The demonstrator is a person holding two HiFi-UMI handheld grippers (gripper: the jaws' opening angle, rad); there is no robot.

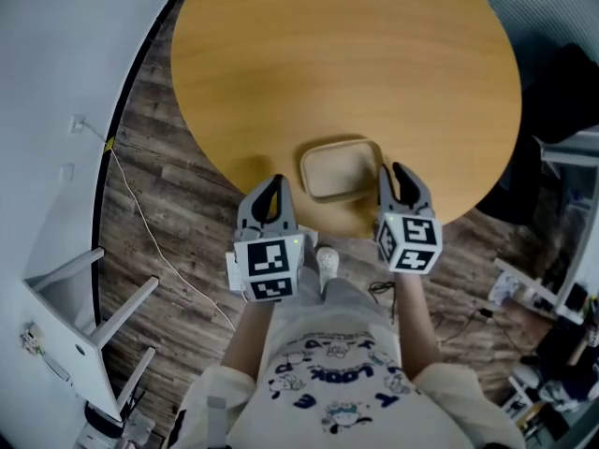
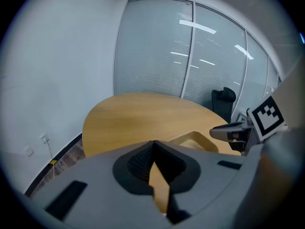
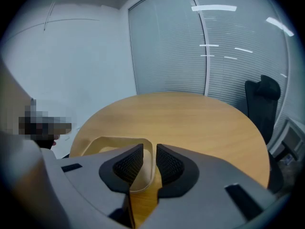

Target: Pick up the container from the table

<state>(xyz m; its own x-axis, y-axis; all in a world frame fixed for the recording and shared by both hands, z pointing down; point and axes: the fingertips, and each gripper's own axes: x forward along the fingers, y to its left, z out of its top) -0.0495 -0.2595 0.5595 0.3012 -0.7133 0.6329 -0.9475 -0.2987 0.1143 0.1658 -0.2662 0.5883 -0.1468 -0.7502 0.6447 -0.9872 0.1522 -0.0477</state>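
The beige, shallow, round-cornered container [image 1: 337, 168] lies empty at lower centre on the round wooden table [image 1: 346, 54]; my right gripper [image 1: 394, 172] pinches its right rim; my left gripper [image 1: 271, 185] is closed, empty.

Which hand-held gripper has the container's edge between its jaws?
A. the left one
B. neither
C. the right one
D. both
C: the container has its rim between the jaws of the right hand-held gripper, while the left hand-held gripper has its jaws together with nothing between them.
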